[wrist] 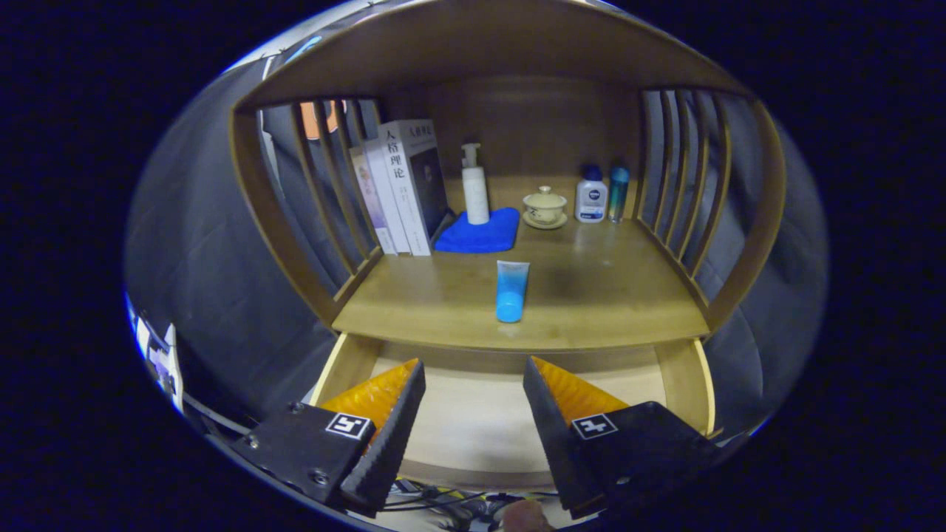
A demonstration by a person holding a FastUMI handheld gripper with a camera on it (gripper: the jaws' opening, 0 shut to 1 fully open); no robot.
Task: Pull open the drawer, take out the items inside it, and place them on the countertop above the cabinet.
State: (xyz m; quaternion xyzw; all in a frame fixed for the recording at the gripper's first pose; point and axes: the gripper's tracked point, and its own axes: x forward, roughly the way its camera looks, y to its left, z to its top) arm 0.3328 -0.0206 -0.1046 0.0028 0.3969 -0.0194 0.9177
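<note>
A wooden drawer (684,377) stands pulled open below the countertop (591,295); its pale floor shows bare between my fingers. On the countertop, beyond the fingers and near its front edge, a blue tube (511,290) stands on its cap. My gripper (473,373) hovers over the open drawer, its fingers spread wide with nothing between them.
At the back of the countertop stand several books (403,188), a white pump bottle (474,185) on a folded blue cloth (479,231), a lidded tea cup (545,206), a white bottle (591,194) and a teal bottle (618,192). Slatted wooden sides (684,192) and a top shelf enclose it.
</note>
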